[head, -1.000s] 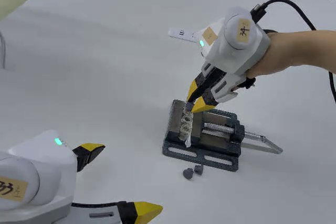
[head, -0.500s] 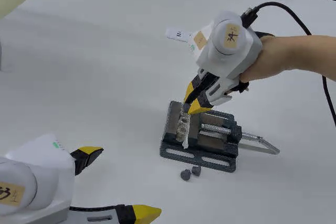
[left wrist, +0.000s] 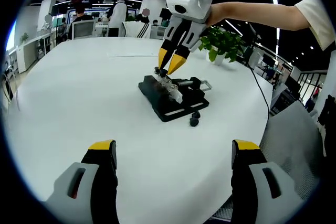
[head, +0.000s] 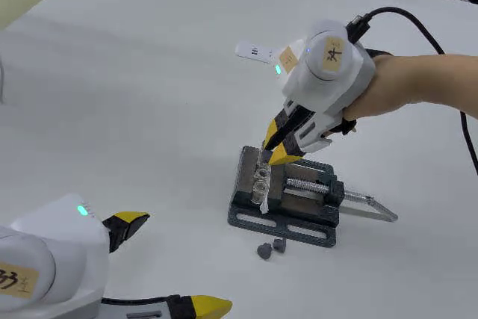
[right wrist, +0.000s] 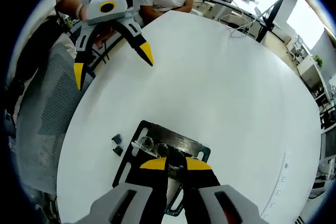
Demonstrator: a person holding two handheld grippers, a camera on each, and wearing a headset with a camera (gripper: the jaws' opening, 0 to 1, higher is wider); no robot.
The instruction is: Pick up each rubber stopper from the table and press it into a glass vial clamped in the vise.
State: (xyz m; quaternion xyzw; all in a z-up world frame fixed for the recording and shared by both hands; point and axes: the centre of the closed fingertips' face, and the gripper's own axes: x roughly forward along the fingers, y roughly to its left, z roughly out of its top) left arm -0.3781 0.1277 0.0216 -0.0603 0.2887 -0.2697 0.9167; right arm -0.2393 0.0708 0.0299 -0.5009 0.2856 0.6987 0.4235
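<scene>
**Status on the stopper job: right gripper over the vise**

so in my head view the vise (head: pixel 314 203) sits on the white table (head: pixel 149 72) at about 4 o'clock from centre, with a row of clear glass vials (head: pixel 261 183) clamped upright in it; my right gripper (head: pixel 272 155) reaches in from 1 o'clock, its yellow tips right over the far end of that row; its jaws are pulled nearly together with just a thin gap, and honestly I can't tell if a stopper is pinched in there, since the right gripper view is too dark between the tips; two grey loose stoppers (head: pixel 264 251) lie on the table at 6 o'clock of the vise, near its base and close to each other; left gripper (head: pixel 168 263) hangs at 7 o'clock, well apart from the vise, jaws spread wide
</scene>
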